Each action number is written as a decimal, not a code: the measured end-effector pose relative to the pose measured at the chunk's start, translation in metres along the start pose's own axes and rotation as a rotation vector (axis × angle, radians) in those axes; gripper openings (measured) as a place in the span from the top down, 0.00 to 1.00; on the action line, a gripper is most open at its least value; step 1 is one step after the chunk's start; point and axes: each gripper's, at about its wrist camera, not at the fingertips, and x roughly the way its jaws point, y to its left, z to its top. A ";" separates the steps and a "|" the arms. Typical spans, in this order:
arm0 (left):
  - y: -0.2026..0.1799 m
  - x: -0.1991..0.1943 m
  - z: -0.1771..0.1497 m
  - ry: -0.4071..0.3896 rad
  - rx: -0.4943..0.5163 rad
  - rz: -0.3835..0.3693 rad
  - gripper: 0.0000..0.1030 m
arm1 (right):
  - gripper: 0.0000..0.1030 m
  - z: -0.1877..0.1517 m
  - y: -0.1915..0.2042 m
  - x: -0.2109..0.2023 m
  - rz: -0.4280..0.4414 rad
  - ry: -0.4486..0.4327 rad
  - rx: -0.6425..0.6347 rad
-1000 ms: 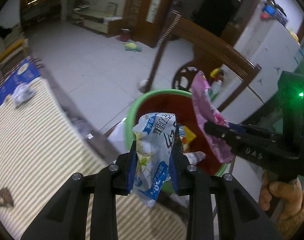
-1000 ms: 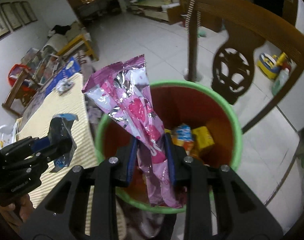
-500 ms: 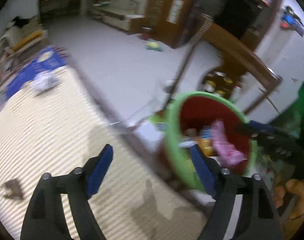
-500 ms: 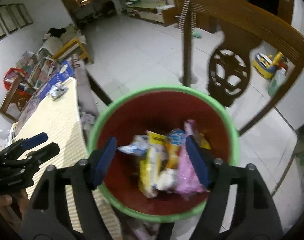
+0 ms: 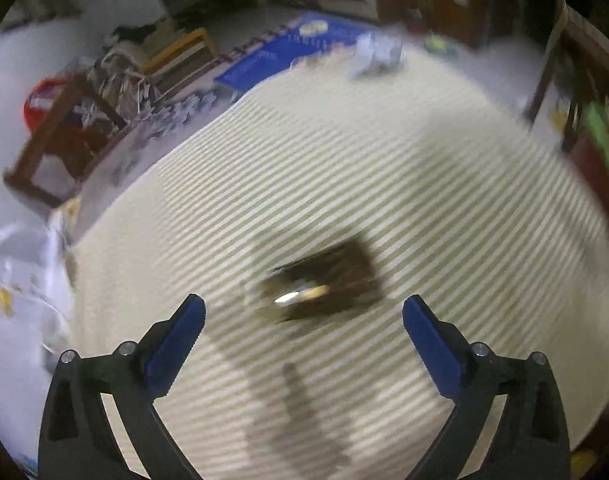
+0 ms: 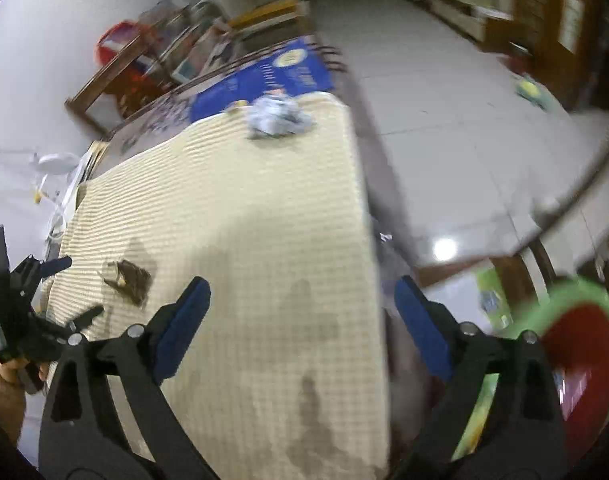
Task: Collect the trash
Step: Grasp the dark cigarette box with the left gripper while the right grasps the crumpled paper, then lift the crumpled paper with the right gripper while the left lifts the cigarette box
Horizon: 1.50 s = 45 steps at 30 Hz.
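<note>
A dark brown wrapper (image 5: 324, 284) lies on the striped tablecloth (image 5: 384, 168), just ahead of my open, empty left gripper (image 5: 304, 334). It also shows in the right wrist view (image 6: 129, 278), beside the left gripper (image 6: 66, 286). A crumpled white-and-blue wrapper (image 5: 376, 54) lies at the table's far end, also in the right wrist view (image 6: 278, 118). My right gripper (image 6: 302, 320) is open and empty over the table's right edge. The green bin with red inside (image 6: 584, 344) stands low at the right.
A blue mat (image 6: 272, 76) lies past the far end of the table. Wooden chairs and clutter (image 5: 76, 120) stand at the left. White plastic (image 5: 24, 272) lies off the table's left side. Tiled floor (image 6: 444, 120) lies to the right. Both views are blurred.
Both grippers opened and dropped their wrappers into the bin, then swung left from the bin toward the table. The left one now faces the brown wrapper.
</note>
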 end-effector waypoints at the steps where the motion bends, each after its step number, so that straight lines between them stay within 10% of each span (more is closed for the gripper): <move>1: 0.003 0.004 -0.001 0.003 0.027 0.008 0.08 | 0.11 0.010 0.004 0.008 -0.001 0.001 -0.005; 15: -0.010 0.051 0.021 -0.044 0.157 -0.104 0.12 | 0.11 0.124 0.016 0.142 -0.061 0.046 0.009; 19: -0.006 0.056 0.023 -0.035 0.075 -0.161 0.30 | 0.36 0.124 0.017 0.149 -0.073 0.027 -0.016; 21: -0.002 0.057 0.025 -0.030 0.017 -0.206 0.55 | 0.49 0.122 0.018 0.144 -0.061 0.006 -0.026; 23: 0.004 0.058 0.027 -0.023 -0.048 -0.218 0.55 | 0.53 0.120 0.022 0.137 -0.062 -0.014 -0.037; 34: 0.028 0.003 0.023 -0.110 -0.356 -0.208 0.55 | 0.54 0.036 0.067 0.044 0.037 -0.070 -0.088; 45: 0.009 -0.061 0.013 -0.235 -0.382 -0.218 0.55 | 0.53 -0.054 0.098 -0.033 0.028 -0.139 -0.038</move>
